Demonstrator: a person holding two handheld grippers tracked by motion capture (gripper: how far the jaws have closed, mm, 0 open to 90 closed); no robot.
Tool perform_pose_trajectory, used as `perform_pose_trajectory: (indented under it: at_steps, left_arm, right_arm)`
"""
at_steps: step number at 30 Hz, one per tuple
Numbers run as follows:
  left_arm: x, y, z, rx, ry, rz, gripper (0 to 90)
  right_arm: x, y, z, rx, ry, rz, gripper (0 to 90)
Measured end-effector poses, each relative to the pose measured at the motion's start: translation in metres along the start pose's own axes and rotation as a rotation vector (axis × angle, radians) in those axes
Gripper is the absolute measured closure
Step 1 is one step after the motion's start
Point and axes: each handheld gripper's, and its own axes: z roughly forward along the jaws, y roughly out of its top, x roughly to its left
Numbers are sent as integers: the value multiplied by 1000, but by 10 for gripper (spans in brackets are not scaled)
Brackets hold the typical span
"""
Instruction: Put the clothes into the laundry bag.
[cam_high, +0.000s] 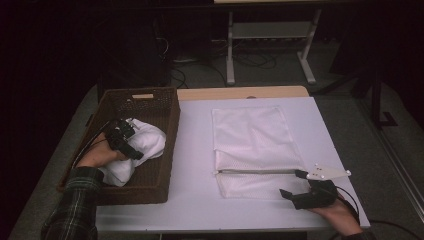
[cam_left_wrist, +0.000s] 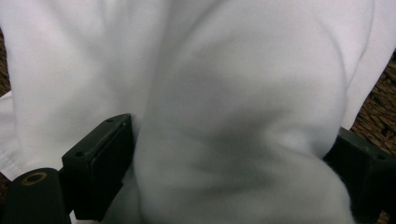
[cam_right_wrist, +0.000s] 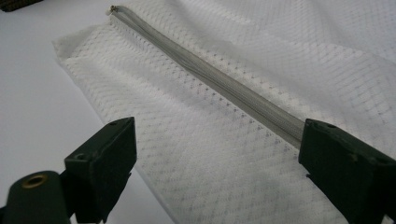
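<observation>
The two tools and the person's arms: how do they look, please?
Both tools are black, with blocky jaws bearing small screw holes. The left tool trails thin black cables. The right tool carries a pale three-cornered plate on top, and a black cable runs behind it. The left arm wears a dark plaid sleeve.

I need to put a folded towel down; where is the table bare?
Bare white table lies between the brown wicker basket and the white mesh laundry bag, plus the front edge. The basket is crowded with white cloth.
</observation>
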Motion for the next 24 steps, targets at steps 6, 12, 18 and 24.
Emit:
perform_pose_trajectory:
  at_steps: [6,12,18,24]
  left_arm:
    - [-2,0,2,8,2,26,127]
    - [-4,0,4,14,25,43,179]
    - [-5,0,2,15,55,14,417]
    - [-1,3,-5,16,52,-59,591]
  right_arm:
    - [-1,0,0,0,-3,2,107]
    - [0,0,0,-1,-2,0,108]
    - [0,0,0,0,-3,-1,108]
    - [-1,-1,-1,-1,-4,3,108]
